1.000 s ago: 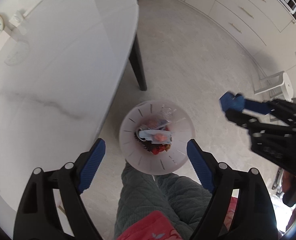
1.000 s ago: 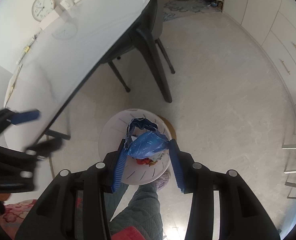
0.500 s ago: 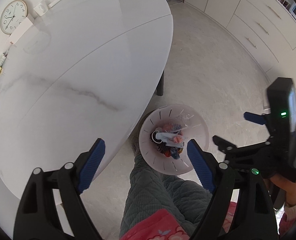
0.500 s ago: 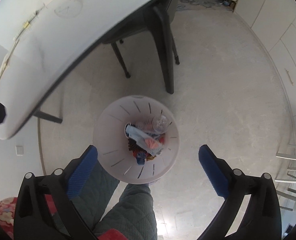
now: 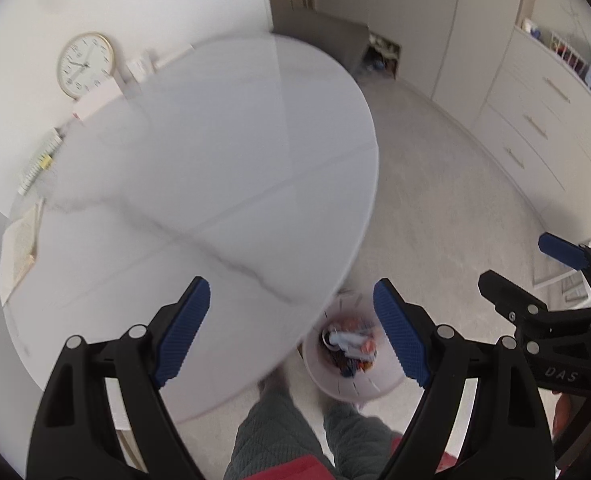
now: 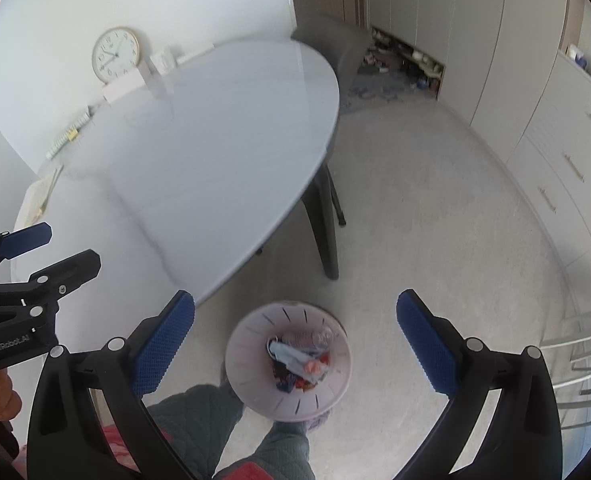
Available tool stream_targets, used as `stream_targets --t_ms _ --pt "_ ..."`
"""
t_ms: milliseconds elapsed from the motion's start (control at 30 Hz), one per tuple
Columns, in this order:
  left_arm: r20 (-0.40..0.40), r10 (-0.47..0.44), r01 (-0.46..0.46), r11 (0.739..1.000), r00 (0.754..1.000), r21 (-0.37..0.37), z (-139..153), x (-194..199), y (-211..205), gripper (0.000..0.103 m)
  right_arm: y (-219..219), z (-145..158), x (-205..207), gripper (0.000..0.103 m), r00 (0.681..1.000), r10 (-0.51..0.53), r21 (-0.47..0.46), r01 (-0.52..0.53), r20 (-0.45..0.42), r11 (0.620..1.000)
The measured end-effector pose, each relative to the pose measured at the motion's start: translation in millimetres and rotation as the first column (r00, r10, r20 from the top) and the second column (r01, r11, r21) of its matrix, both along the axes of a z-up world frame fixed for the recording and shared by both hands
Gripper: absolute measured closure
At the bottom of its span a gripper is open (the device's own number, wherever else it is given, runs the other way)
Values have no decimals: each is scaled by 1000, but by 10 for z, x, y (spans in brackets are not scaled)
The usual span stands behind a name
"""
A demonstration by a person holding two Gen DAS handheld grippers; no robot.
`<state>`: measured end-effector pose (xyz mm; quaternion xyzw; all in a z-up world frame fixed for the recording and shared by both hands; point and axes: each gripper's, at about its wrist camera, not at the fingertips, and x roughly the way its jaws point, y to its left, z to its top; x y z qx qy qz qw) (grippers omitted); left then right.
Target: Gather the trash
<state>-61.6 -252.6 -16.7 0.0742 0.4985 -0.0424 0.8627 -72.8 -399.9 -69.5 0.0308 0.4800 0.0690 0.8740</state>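
- Two black handheld grippers with blue ribbed pads are raised above the floor; the left gripper and the right gripper both have their jaws spread wide, with nothing between the pads.
- Below them are the person's legs in green quilted trousers.
- The round white plastic waste bin with slotted sides stands on the pale floor just in front of the feet, by the table's edge.
- Inside the bin lies the collected trash, a heap of crumpled blue, red and orange wrappers; it touches neither gripper.
- The oval white marble-patterned table stretches beyond on the left.
- At its far side a round gold-rimmed wall clock leans at the wall.
- Cream cabinet drawers line the far right.
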Motion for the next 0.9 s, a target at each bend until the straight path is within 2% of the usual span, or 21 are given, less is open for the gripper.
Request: stream_targets --t_ms 167,267,533,667,767,833,900 --pt "92 -3 7 999 996 -42 376 130 310 23 353 441 135 2 994 -1 -27 4 113 1000" --pt "123 -12 15 1000 992 -23 482 243 543 15 608 558 225 2 990 -20 -23 24 143 999" --pt "106 -51 55 998 993 -31 399 451 1433 15 1350 572 347 2 985 -103 11 103 138 995" --pt "102 -42 46 998 994 -40 379 546 1819 15 1650 630 378 2 981 -129 20 127 143 992" --pt "142 -17 21 999 990 -27 453 593 2107 14 1867 724 417 2 978 -131 12 131 161 991" --pt "179 6 -3 1000 984 -18 546 630 2284 8 1999 828 425 2 975 -124 3 125 186 992" --pt "226 30 -29 1000 974 -7 662 679 2445 8 2123 950 453 2 969 -114 -16 120 219 993"
